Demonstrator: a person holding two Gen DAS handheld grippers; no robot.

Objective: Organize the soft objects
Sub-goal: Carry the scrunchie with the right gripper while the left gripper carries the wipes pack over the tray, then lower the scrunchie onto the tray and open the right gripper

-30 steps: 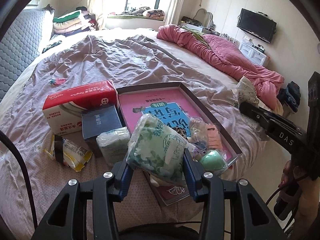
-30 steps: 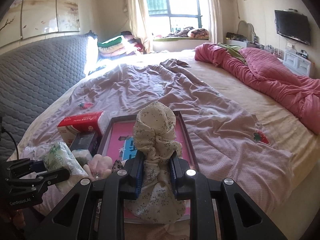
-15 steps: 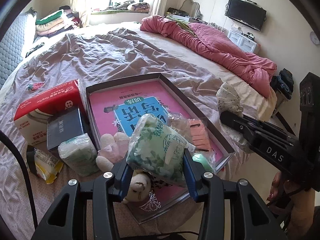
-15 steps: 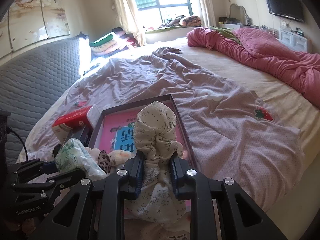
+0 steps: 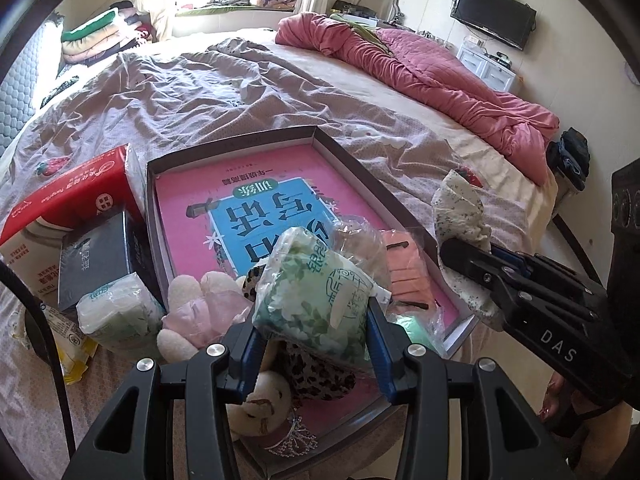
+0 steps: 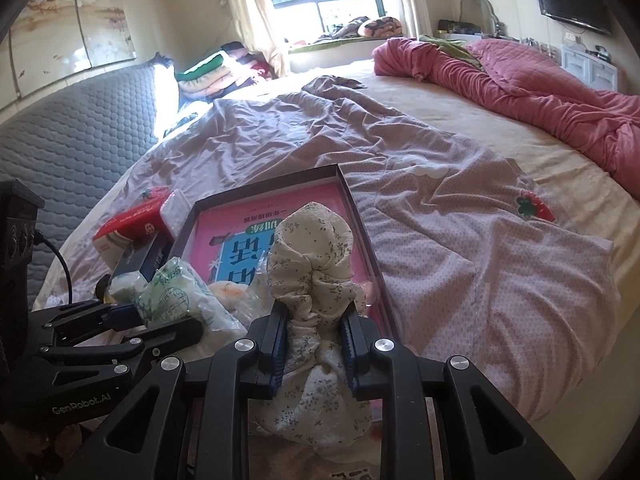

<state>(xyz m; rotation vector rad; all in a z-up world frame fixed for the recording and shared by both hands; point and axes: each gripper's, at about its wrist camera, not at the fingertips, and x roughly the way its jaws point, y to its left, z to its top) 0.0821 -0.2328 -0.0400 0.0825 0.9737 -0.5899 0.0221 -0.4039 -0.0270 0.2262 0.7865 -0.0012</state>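
Observation:
My left gripper point(image 5: 312, 340) is shut on a green floral tissue pack point(image 5: 316, 296) and holds it above the near end of a shallow dark-rimmed box point(image 5: 336, 152) with a pink book inside. The pack also shows in the right wrist view point(image 6: 176, 288). My right gripper point(image 6: 312, 340) is shut on a cream floral cloth bundle point(image 6: 312, 256), held above the box's right edge point(image 6: 360, 216); the bundle shows in the left wrist view point(image 5: 460, 212). A pink plush toy point(image 5: 196, 308), a small bear point(image 5: 260, 404) and a leopard-print piece point(image 5: 316, 376) lie in the box's near end.
A red tissue box point(image 5: 72, 204), a dark box point(image 5: 96, 256), another tissue pack point(image 5: 116, 316) and a yellow packet point(image 5: 72, 352) lie left of the box on the mauve sheet. A pink quilt point(image 5: 440, 76) lies at the far right. The bed edge is near right.
Both grippers have moved forward over the box with their loads still held. The plush toys in the box's near end have come into view under the left gripper.

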